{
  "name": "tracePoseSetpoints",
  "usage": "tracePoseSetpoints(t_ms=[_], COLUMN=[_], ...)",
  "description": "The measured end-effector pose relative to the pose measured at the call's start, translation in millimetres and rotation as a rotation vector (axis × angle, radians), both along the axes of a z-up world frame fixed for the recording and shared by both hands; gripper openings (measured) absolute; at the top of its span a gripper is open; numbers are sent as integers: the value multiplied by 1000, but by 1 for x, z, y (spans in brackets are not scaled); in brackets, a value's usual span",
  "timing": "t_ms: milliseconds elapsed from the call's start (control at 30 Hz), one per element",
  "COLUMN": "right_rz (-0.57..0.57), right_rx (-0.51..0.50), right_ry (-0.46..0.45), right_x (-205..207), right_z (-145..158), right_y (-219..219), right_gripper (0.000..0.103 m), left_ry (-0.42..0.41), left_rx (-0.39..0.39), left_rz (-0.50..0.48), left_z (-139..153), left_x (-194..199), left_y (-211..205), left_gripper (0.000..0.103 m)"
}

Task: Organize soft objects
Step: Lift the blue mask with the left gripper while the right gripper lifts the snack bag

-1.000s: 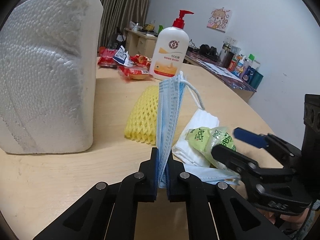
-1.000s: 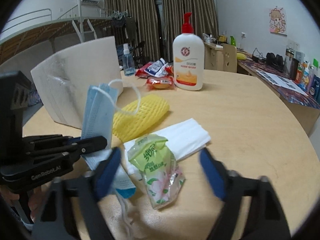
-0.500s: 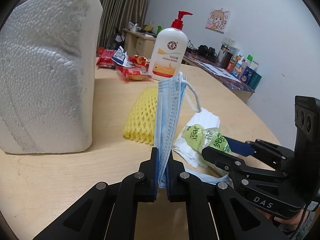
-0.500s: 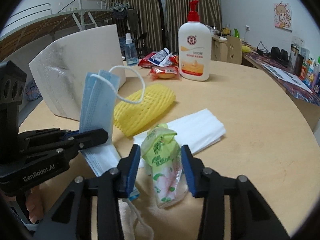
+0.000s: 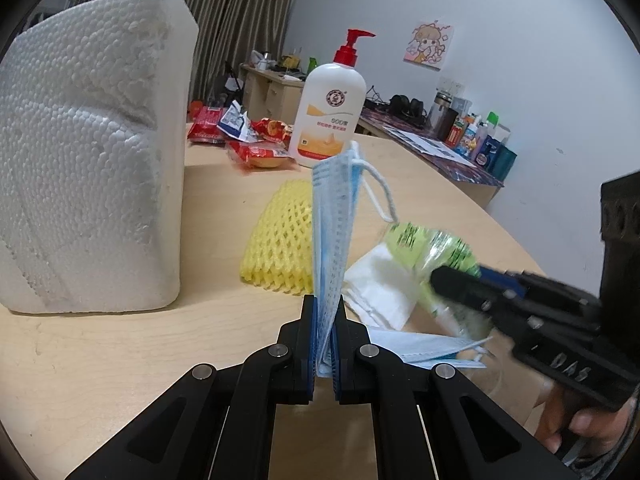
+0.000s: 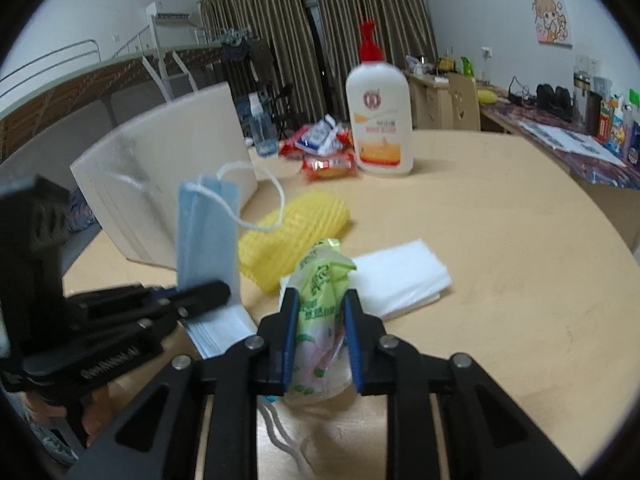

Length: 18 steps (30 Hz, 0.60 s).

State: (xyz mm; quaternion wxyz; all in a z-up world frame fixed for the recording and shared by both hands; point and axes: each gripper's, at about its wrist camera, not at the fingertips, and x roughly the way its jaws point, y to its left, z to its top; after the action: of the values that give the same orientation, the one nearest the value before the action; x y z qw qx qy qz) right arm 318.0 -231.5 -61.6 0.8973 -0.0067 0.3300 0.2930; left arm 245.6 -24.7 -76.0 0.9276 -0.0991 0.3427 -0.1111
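Where a second ago the right gripper [image 6: 318, 334] stood wide around the green tissue packet [image 6: 320, 300] lying on the wooden table [image 6: 500, 240], its blue pads are now closing on the packet, lifted off the white folded cloth [image 6: 400, 276]; the left gripper [image 5: 324, 344] is unchanged, fingers pressed together on the upright blue face mask [image 5: 332, 232], beside the yellow foam net [image 5: 280, 244]. "DAS" shows on the right gripper's body; the pump bottle [image 5: 330, 116] reads "500".

The green packet [image 5: 430, 246] is smeared by motion beside the right tongs [image 5: 456, 280]; its print is unreadable. The foam block [image 5: 92, 160] runs past the left edge.
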Motion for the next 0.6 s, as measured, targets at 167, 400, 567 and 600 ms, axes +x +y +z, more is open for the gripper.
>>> tracePoseSetpoints(t_ms=[167, 400, 567, 600], right_rz=[-19, -43, -48, -49], right_rx=[18, 35, 58, 65], right_ry=[-51, -82, -98, -100], right_x=[-4, -6, -14, -16], right_z=[18, 27, 32, 34], right_y=[-7, -16, -22, -23], right_gripper=[26, 26, 26, 26], left_ry=[-7, -23, -69, -80], left_rx=[-12, -40, -27, -24], left_rz=[-30, -32, -25, -20], left_z=[3, 16, 33, 36], left_x=[-2, -11, -23, -27], left_y=[-2, 3, 3, 3], left_gripper=[5, 5, 5, 5])
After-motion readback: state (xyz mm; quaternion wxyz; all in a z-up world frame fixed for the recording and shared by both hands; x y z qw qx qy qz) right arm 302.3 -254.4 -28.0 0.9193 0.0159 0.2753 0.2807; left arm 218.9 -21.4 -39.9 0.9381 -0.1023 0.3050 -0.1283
